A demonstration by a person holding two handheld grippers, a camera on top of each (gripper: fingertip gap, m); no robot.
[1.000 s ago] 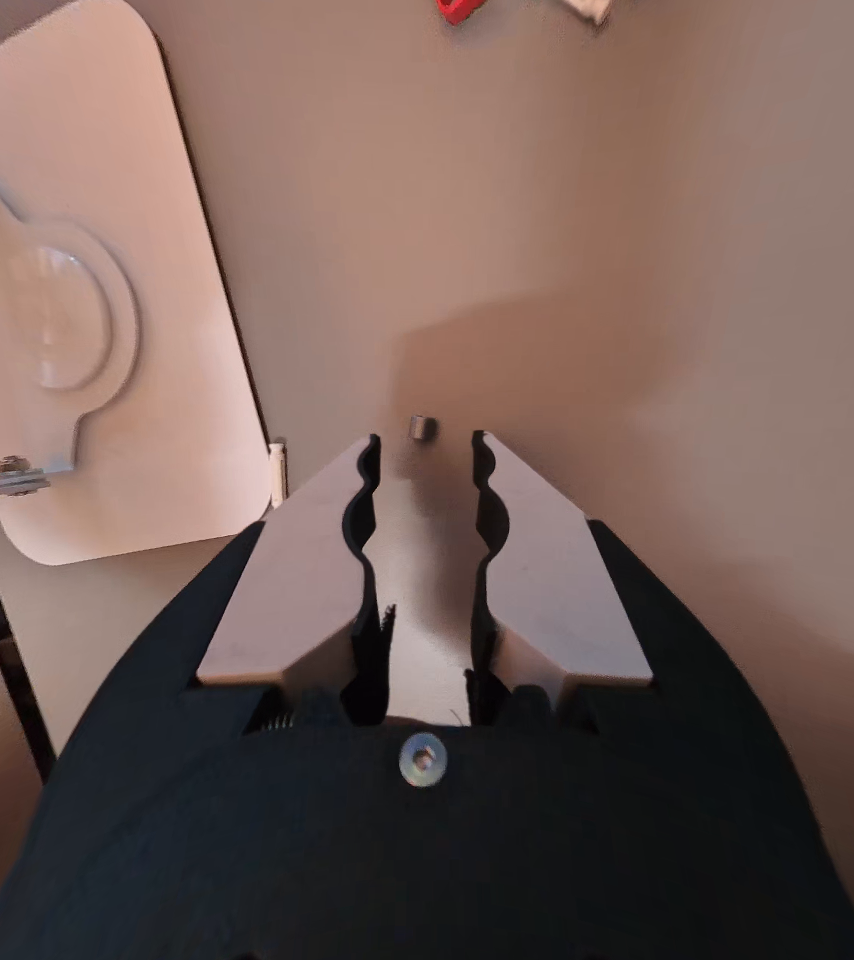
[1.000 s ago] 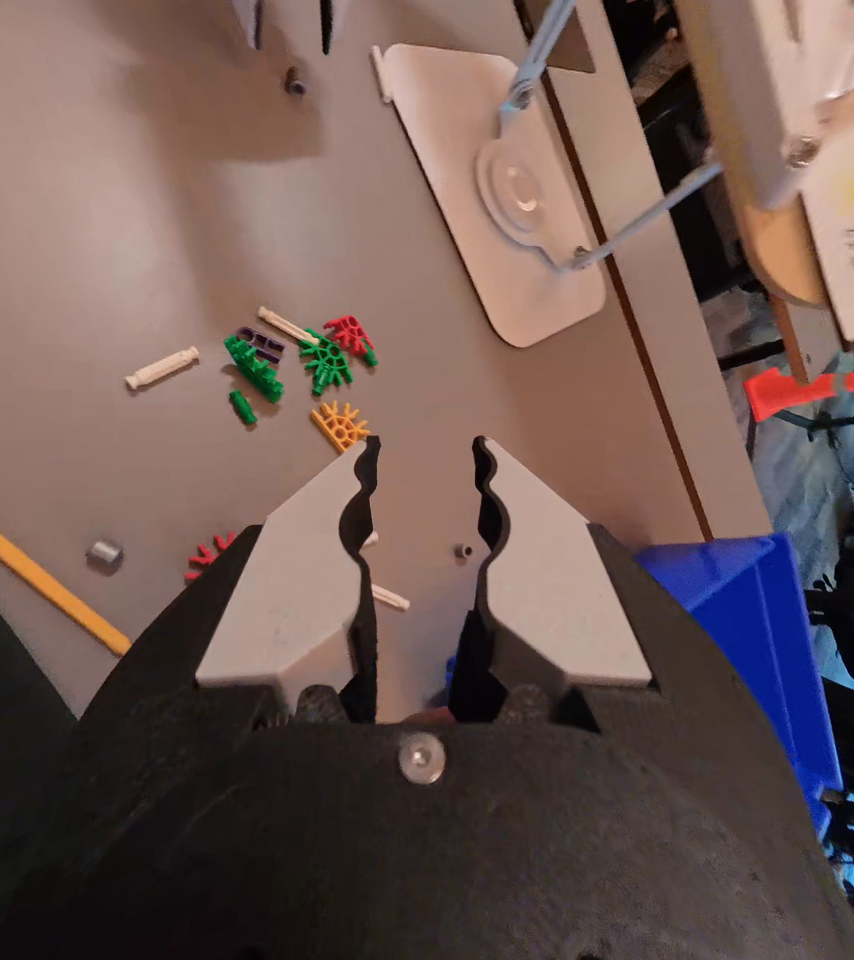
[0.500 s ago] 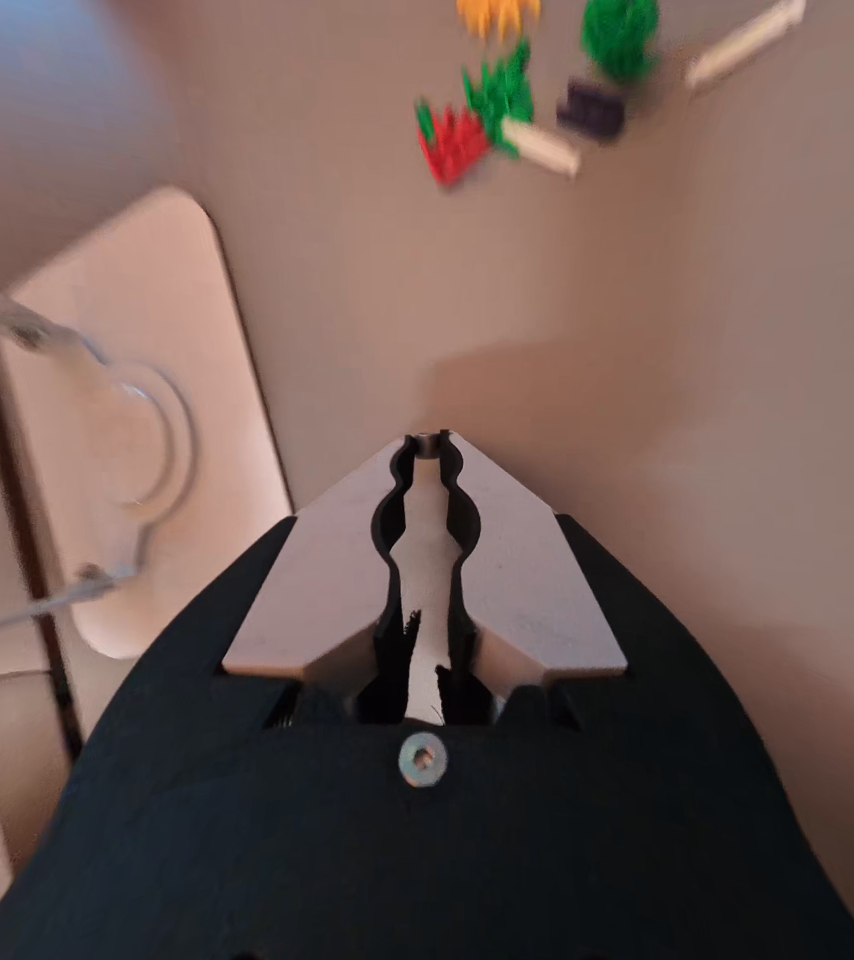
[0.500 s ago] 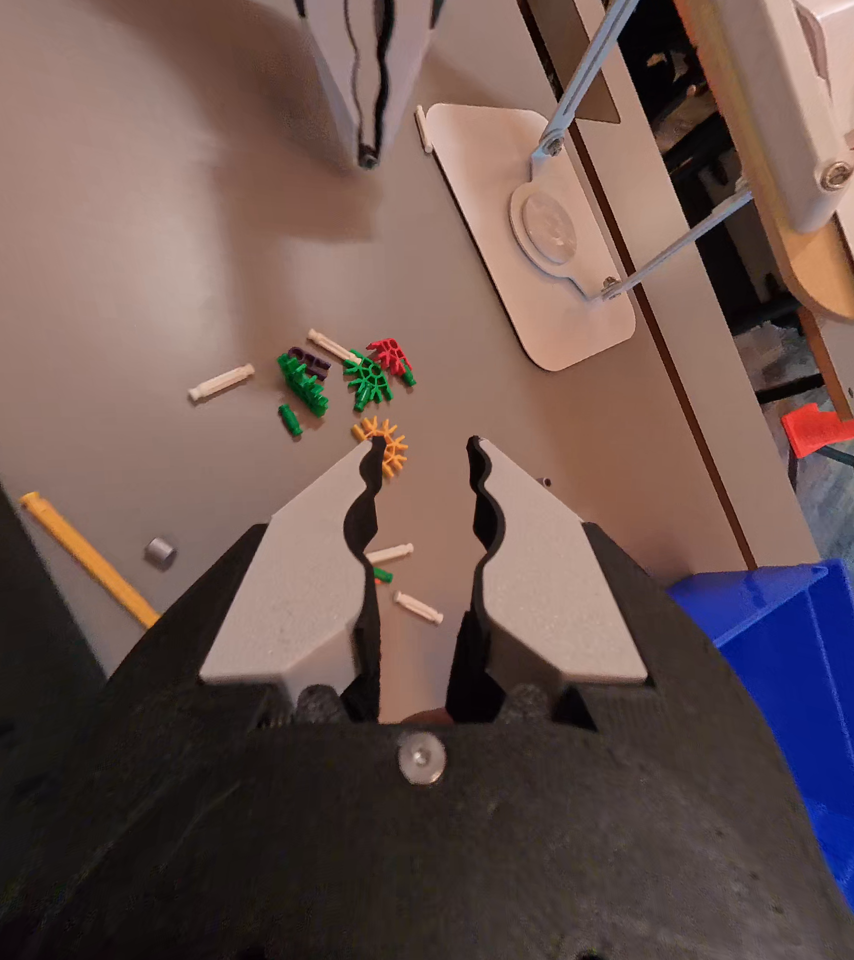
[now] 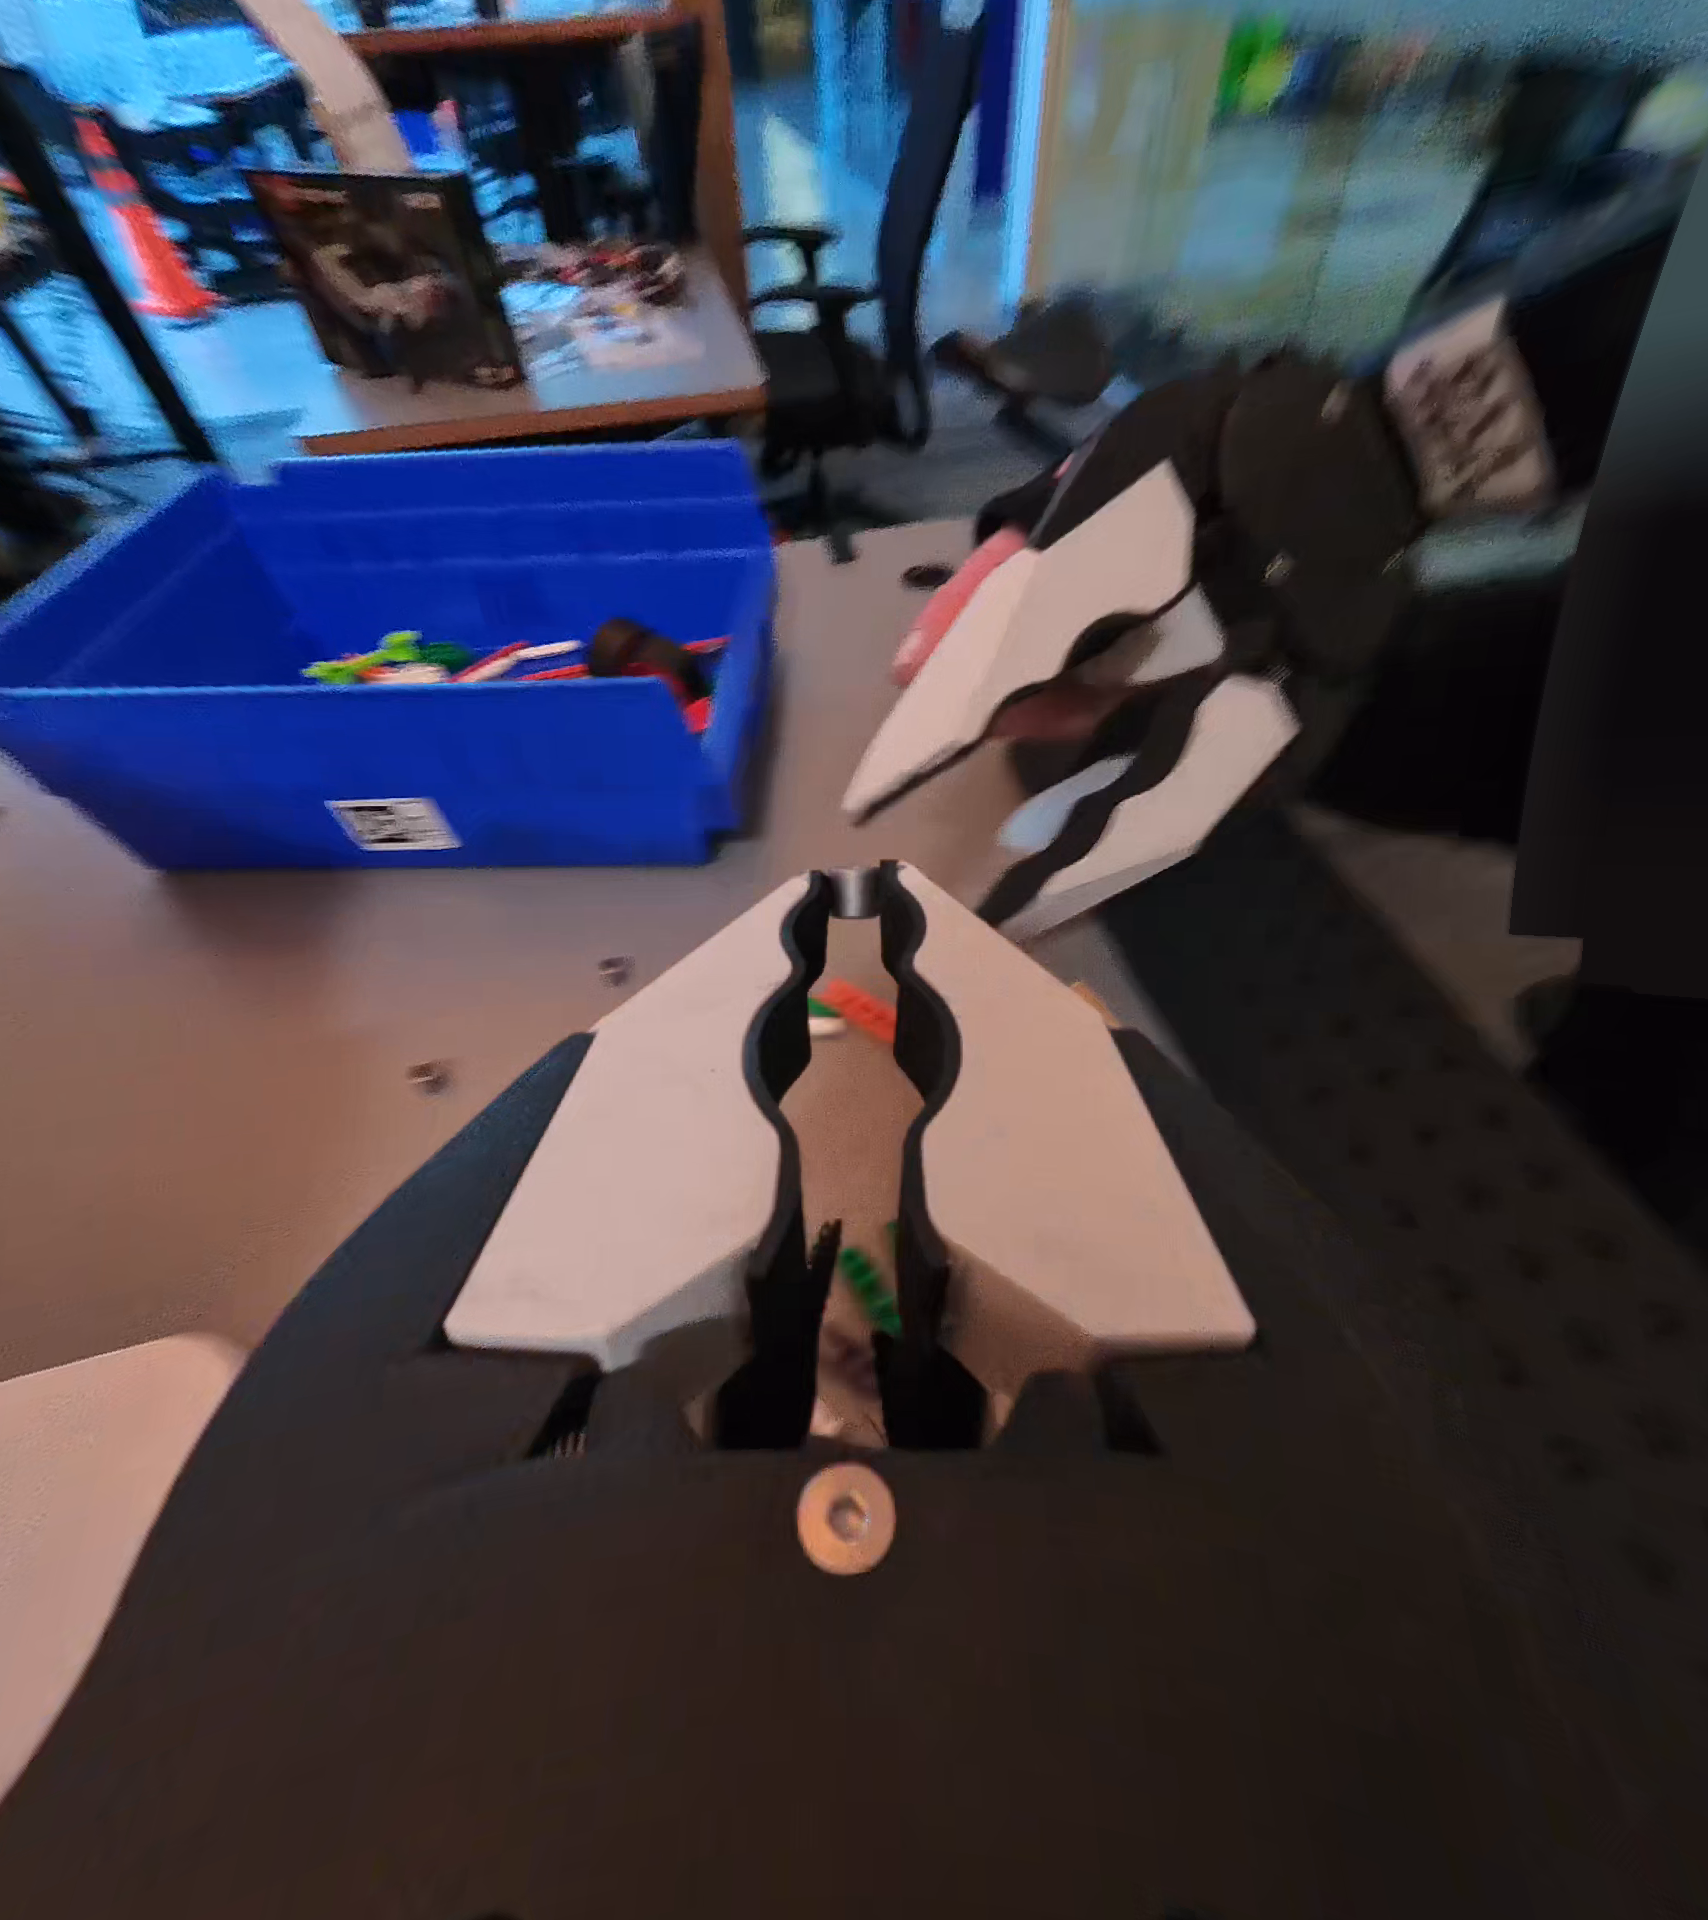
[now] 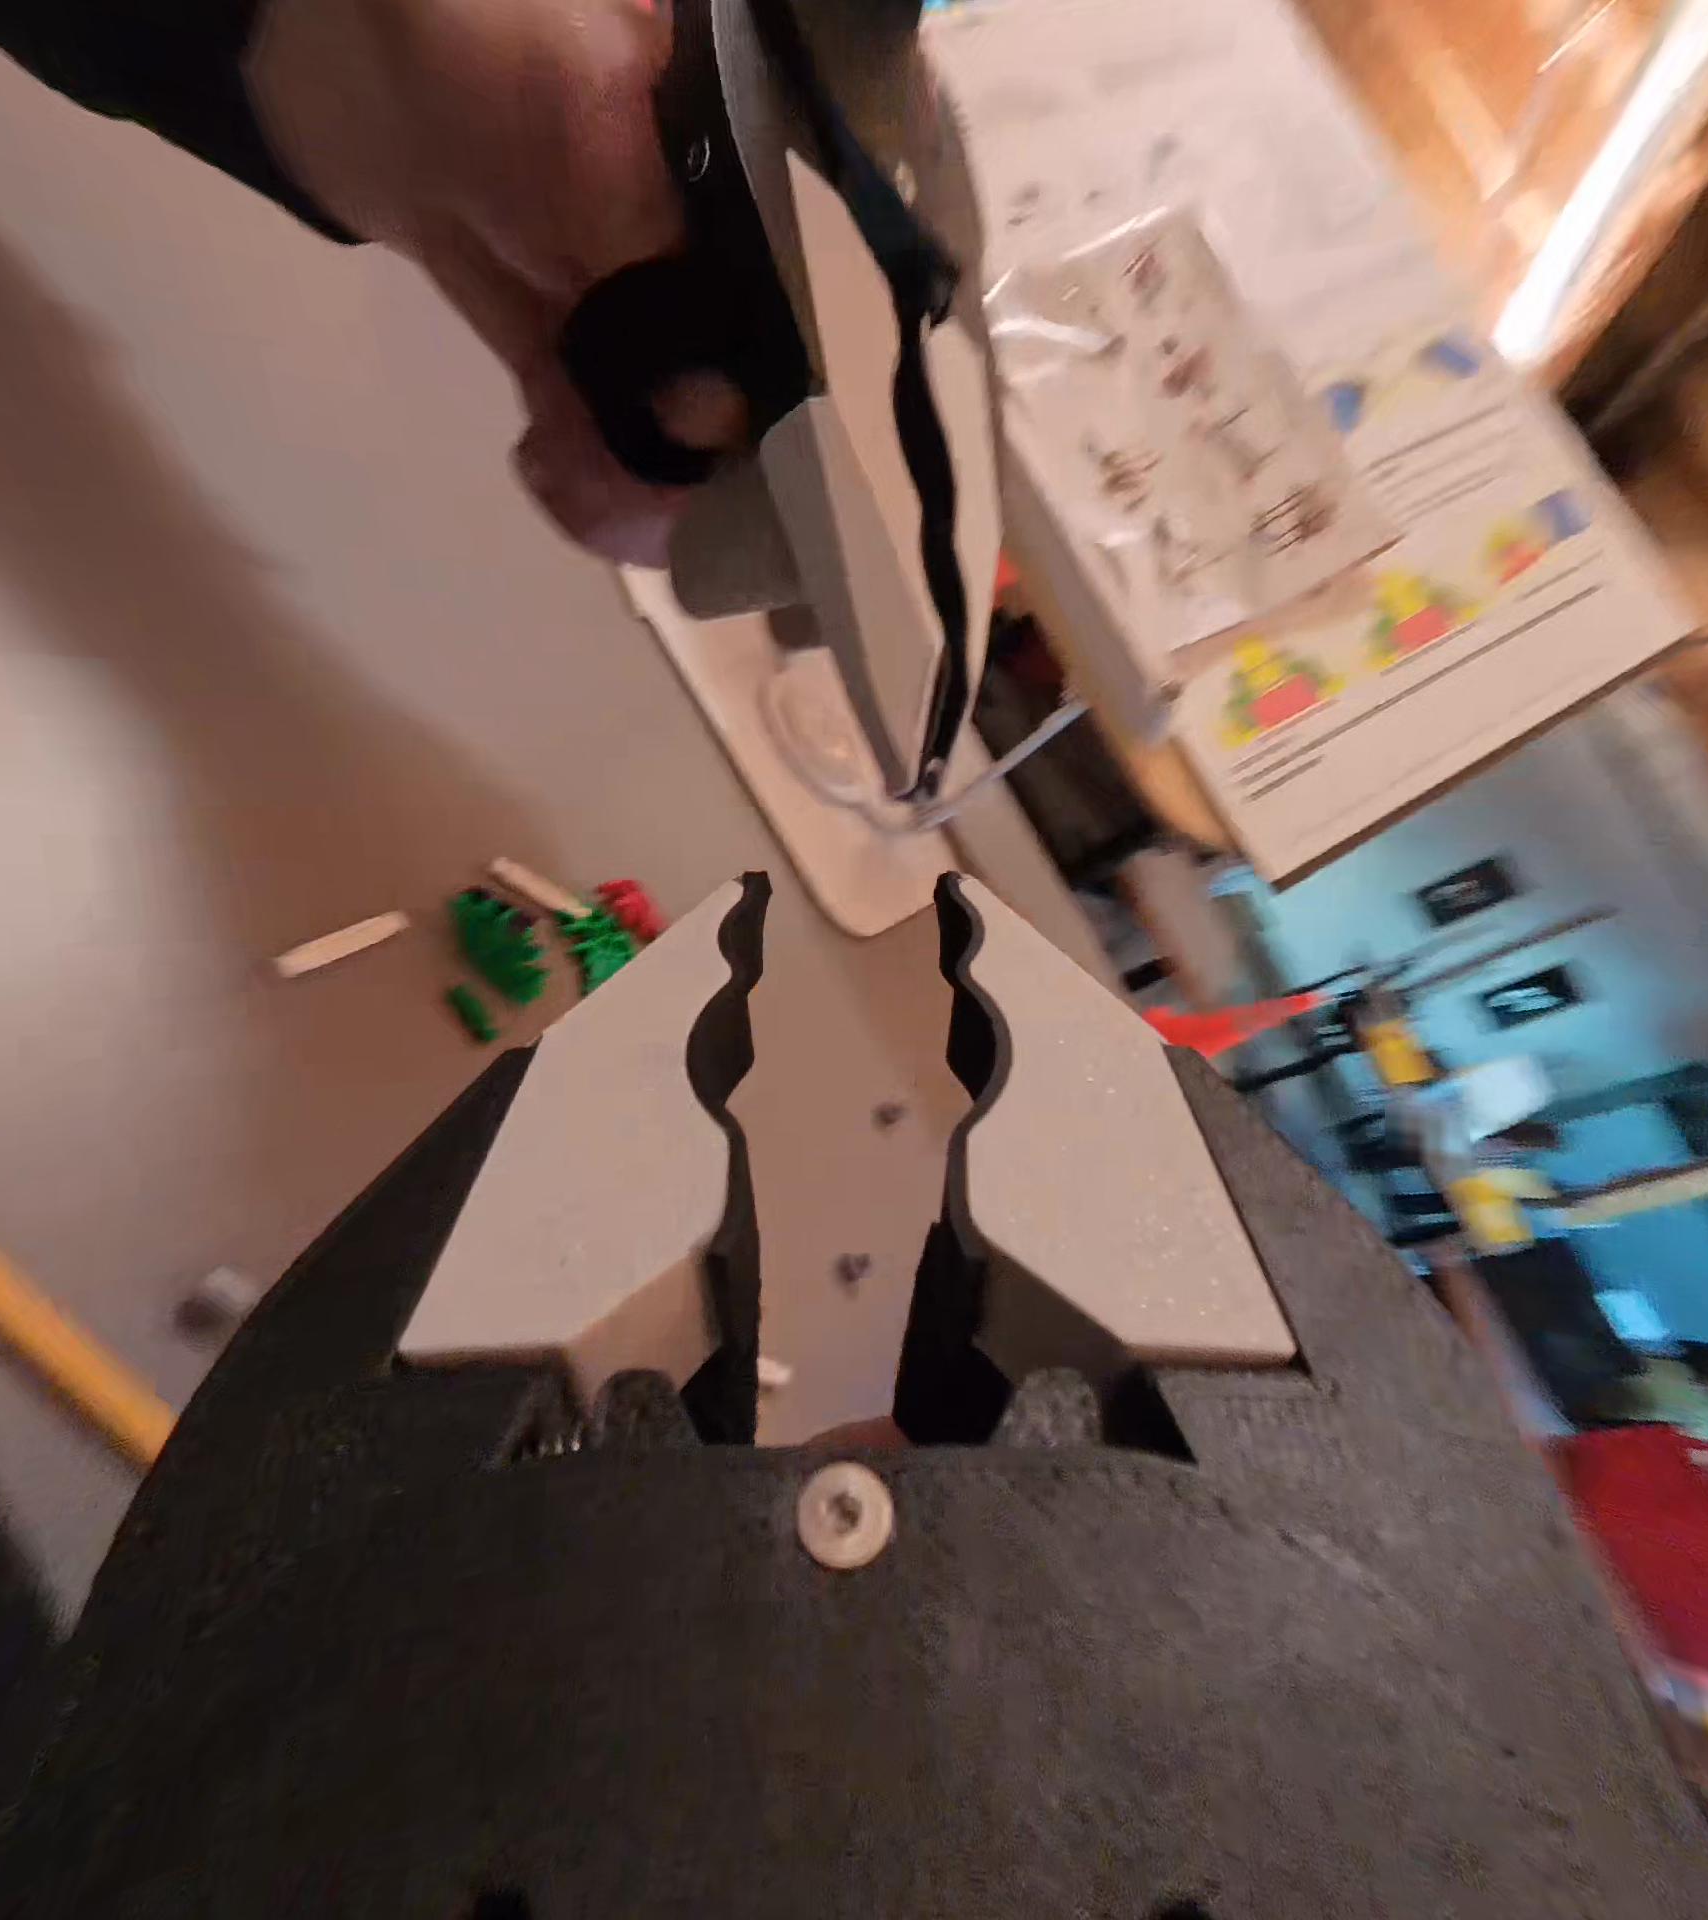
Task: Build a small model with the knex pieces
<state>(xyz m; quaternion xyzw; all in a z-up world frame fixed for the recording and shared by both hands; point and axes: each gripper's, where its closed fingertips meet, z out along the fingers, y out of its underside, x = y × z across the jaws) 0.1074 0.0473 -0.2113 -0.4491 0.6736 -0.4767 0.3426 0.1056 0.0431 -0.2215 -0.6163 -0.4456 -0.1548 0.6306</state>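
My left gripper [image 5: 855, 878] is shut on a small grey cylinder [image 5: 855, 896], pinched at the very fingertips and held above the grey table [image 5: 154, 1039]. It points toward a blue bin [image 5: 362, 758] that holds mixed coloured pieces. My right gripper [image 6: 850, 894] is open and empty above the table. In the left wrist view it [image 5: 923, 862] hangs just ahead and to the right of my left fingertips. In the right wrist view the left gripper [image 6: 923, 784], held by a hand [image 6: 517, 187], comes down from the top.
Loose pieces lie on the table: green connectors [image 6: 497, 945], a red one [image 6: 632, 904], a white rod [image 6: 341, 943], a yellow rod [image 6: 19, 1320] and a second grey cylinder [image 6: 216, 1299]. A white stand base [image 6: 829, 862] and a printed sheet [image 6: 1349, 623] are at the right. The grippers are tip to tip, or close to it. Left tips and right tips are each some 15 centimetres from the yellow rod [image 6: 19, 1320].
My left gripper closed on the grey cylinder, lifted it off the table and swung round to face the blue bin. My right gripper stayed open and drew close to the left one.
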